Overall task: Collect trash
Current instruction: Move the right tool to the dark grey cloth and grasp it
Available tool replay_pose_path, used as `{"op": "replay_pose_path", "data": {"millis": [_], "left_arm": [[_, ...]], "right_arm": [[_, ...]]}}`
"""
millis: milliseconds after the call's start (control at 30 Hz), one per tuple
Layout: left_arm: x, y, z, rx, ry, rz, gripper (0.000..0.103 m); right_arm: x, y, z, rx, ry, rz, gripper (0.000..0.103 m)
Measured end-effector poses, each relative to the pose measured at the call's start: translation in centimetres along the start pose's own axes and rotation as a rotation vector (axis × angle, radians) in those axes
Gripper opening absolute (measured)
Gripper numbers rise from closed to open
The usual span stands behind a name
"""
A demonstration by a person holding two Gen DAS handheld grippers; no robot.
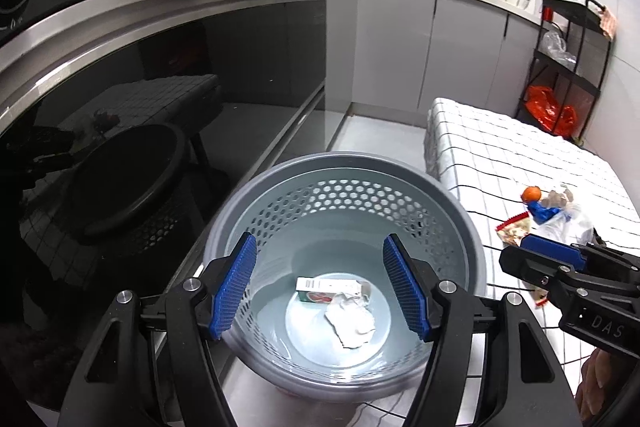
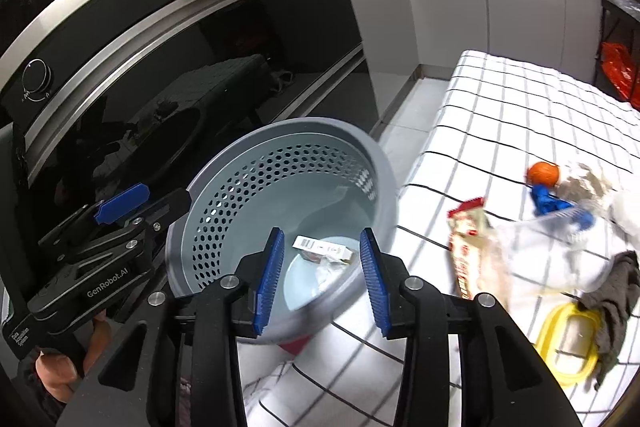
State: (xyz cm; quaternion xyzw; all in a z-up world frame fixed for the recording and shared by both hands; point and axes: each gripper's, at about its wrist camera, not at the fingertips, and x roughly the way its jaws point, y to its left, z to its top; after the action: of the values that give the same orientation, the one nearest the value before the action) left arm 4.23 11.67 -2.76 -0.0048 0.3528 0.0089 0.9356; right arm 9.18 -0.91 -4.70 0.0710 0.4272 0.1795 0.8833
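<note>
Both grippers, left (image 1: 320, 283) and right (image 2: 322, 279), hang jaws apart, empty, over the grey perforated plastic bin (image 1: 280, 179): likely just-dropped carton (image 1: 320, 291) and crumpled paper (image 1: 352, 323) lie below.

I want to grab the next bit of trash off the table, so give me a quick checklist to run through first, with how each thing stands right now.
1. Left gripper empty, jaws apart: ok, nothing between the pads.
2. Right gripper empty, jaws apart: ok.
3. Bin upright beside the table with room left: ok, only a small carton and a crumpled tissue lie at the bottom.
4. Trash left on the checked tablecloth: ok, a snack wrapper, a clear plastic bag and an orange are there.
5. Snack wrapper free of the plastic bag: cannot tell, they overlap and the picture is blurred.
6. Yellow lid counts as trash: cannot tell.
</note>
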Motion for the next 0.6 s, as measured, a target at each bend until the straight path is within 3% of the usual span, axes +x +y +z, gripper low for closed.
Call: {"op": "replay_pose_path", "data": {"millis": [433,600], "left_arm": [[-1.6,-4.7,-0.5,0.067,-0.024,-0.09,0.073],[-1.9,-7.5,-0.6,0.099,-0.026,-0.14,0.076]], "right_arm": [[-7.6,-4.8,-3.9,0.08,-0.088,-0.149,0.058],[-11.0,-7.9,-5.0,0.137,-0.127,-0.228,0.06]]}}
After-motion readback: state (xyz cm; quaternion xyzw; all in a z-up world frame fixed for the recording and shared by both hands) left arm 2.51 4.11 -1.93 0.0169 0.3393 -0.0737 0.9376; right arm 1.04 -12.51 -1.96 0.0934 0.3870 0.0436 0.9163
